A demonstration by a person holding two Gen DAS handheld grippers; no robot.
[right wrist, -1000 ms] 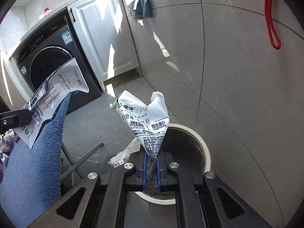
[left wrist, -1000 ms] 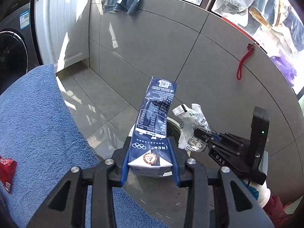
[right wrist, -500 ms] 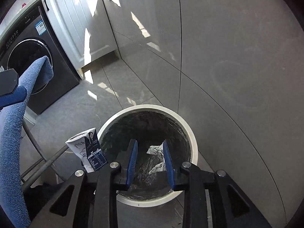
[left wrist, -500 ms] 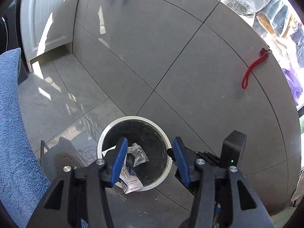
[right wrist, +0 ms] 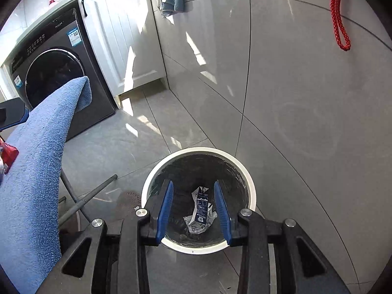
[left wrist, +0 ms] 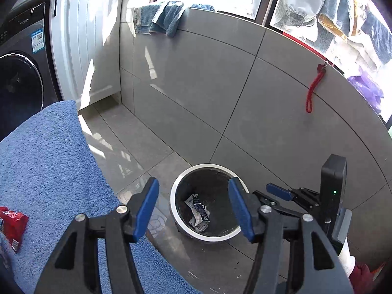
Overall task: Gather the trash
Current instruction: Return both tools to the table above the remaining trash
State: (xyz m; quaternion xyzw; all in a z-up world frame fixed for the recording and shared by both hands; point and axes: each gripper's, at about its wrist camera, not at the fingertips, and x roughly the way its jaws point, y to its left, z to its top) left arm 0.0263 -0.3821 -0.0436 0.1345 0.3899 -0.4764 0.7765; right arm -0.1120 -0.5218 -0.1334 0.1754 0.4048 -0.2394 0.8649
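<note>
Both the left hand-held gripper [left wrist: 193,205] and right hand-held gripper [right wrist: 193,210] are opening, empty, above the round white-rimmed, black-lined bin [right wrist: 252,196] holding a crumpled blue-and-white printed milk carton [right wrist: 202,208].

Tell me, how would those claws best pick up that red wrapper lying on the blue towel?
Probably by the crumpled edge that stands up off the blue towel, coming from above with a finger on each side. The red wrapper lies flat and thin at the picture's edge, so a sideways approach would likely snag the towel. The left gripper, jaws opening and empty, looks nearest.
</note>
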